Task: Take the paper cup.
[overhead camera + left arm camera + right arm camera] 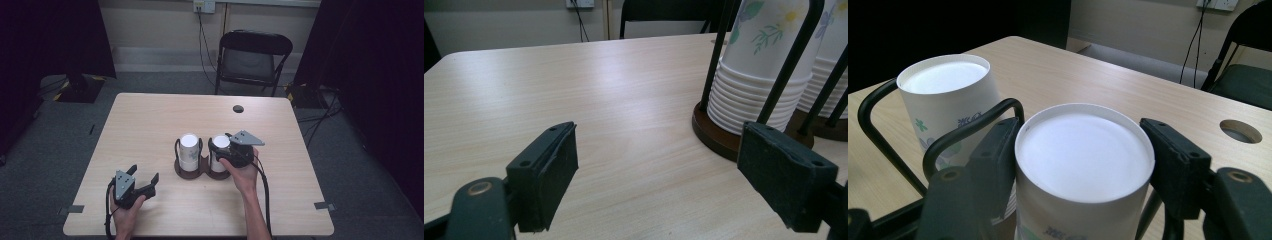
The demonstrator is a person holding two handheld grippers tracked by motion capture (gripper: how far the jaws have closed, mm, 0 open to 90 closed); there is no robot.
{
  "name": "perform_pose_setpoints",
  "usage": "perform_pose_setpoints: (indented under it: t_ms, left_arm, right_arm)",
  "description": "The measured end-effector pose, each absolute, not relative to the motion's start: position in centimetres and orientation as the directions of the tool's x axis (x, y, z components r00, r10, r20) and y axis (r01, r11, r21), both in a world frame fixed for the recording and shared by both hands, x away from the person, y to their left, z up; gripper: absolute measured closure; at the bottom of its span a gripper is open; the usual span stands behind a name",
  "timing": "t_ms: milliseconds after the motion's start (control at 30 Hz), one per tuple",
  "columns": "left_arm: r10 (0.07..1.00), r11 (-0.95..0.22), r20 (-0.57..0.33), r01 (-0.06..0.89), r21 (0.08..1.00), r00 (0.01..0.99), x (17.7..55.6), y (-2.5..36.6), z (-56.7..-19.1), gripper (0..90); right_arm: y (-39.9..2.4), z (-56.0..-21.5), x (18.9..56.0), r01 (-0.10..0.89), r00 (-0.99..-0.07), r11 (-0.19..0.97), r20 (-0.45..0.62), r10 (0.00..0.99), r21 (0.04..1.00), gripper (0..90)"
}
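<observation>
Two stacks of upside-down white paper cups with flower prints stand in a dark brown holder (189, 172) with black wire loops, at the table's middle. My right gripper (221, 148) reaches the right stack (220, 142) from the near side; in the right gripper view its pads (998, 150) press both sides of the top cup (1083, 160). The left stack (945, 95) stands free beside it. My left gripper (144, 172) rests open on the table's front left, with nothing between its pads (546, 175). The left stack (764, 75) is ahead of it to the right.
A round cable hole (238, 108) sits near the table's far edge. A black folding chair (252, 57) stands behind the table. Bare wood (599, 90) stretches in front of the left gripper. Black curtains flank the room.
</observation>
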State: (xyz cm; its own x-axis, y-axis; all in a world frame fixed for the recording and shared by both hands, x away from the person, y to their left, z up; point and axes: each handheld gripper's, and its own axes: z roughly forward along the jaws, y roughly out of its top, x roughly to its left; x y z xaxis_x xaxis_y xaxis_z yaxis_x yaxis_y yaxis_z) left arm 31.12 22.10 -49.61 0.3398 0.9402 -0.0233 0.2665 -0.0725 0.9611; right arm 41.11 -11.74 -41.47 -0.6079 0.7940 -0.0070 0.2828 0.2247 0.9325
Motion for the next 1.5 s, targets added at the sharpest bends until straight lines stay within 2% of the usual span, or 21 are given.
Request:
perform_pose_setpoints:
  t_ms: [800,967,1500]
  left_arm:
    - [0.935,-0.068,-0.028,0.256,0.964,0.353,31.0,22.2,-49.6,15.7]
    - [0.929,-0.097,0.0,0.243,0.965,0.37,30.9,22.0,-49.6,15.5]
    - [0.928,-0.114,0.013,0.25,0.962,0.371,31.0,21.9,-49.6,16.0]
  right_arm:
    - [-12.3,-40.0,40.9,0.256,-0.603,0.189,0.004,0.798,0.948,36.1]
    - [-12.3,-39.5,40.8,0.248,-0.604,0.181,0.006,0.797,0.952,36.3]
    - [-12.5,-38.3,40.5,0.233,-0.6,0.165,0.009,0.8,0.958,36.5]
